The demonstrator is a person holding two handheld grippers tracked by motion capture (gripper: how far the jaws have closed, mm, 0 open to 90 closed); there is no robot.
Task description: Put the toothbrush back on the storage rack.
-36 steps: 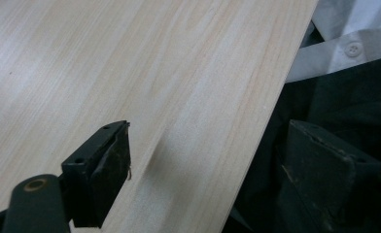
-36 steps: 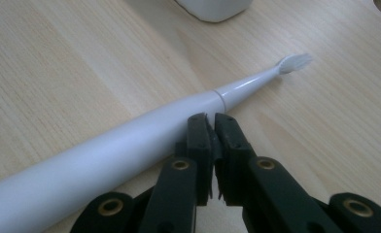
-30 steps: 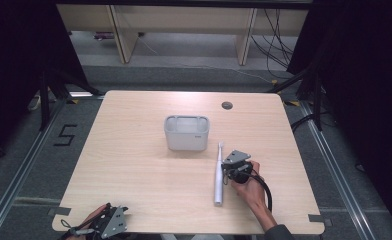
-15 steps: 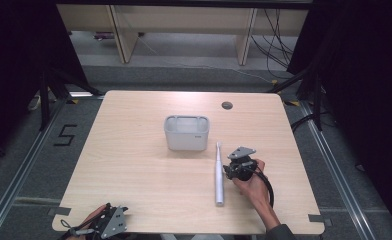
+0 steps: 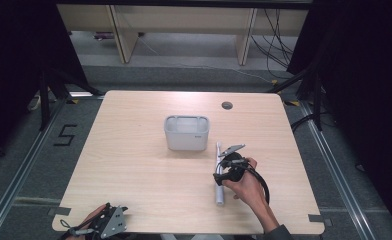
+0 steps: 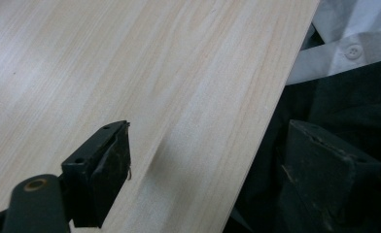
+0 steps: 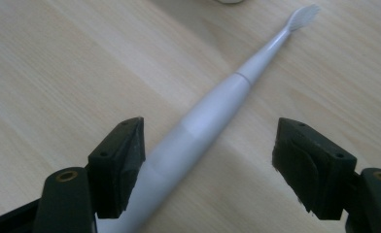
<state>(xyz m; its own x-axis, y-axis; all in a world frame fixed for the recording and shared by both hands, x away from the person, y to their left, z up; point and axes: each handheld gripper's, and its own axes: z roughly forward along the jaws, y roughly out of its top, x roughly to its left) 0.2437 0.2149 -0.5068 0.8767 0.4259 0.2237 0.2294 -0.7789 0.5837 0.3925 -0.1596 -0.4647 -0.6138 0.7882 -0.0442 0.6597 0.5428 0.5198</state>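
Toothbrush (image 7: 213,114) base blurs between hand-held gripper (image 7: 208,160) jaws.

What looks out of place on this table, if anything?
Little stands out. The electric toothbrush lies flat on the table beside the grey bin rather than in it, and the open right gripper straddles its handle off-centre. Nothing looks spilled or damaged.

Right gripper (image 5: 223,169) slid a bit toward the table's right edge and back off the toothbrush (image 5: 218,175), which shifted slightly, now lying between its spread jaws.
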